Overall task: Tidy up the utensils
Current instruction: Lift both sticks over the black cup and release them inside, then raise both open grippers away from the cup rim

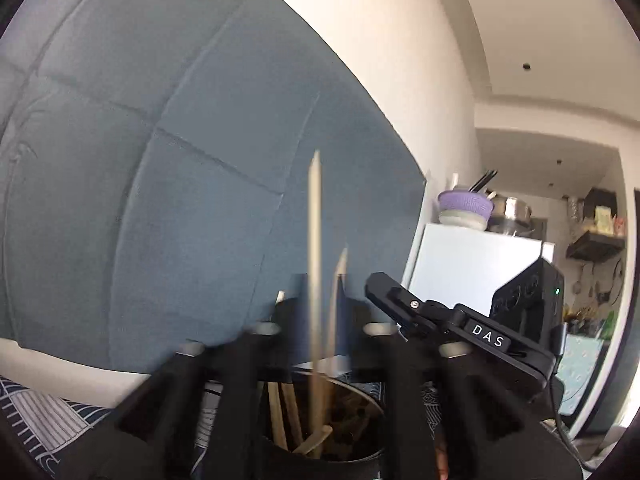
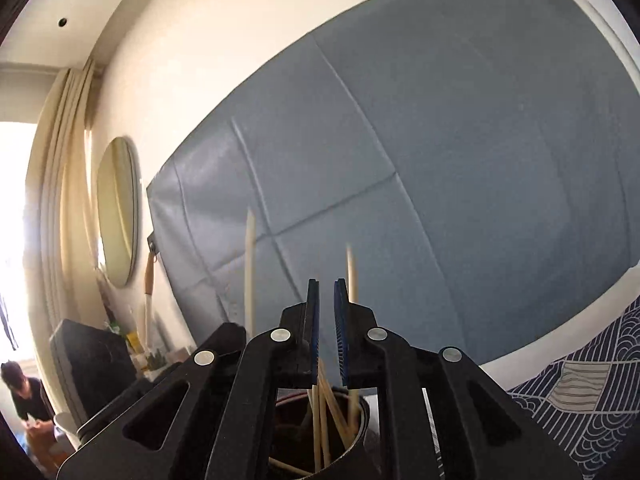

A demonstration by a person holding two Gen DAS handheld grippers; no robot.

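Black hand-held gripper (image 2: 327,300) with blue ribbed pads, silver round screws

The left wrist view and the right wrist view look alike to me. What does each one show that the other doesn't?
Only the left view shows a white fridge with a purple bowl on top, plus the other gripper from the side. Only the right view shows a round mirror, curtains and a person low at the left. Both show a pot holding chopsticks, a blue-grey wall panel and a patterned cloth.
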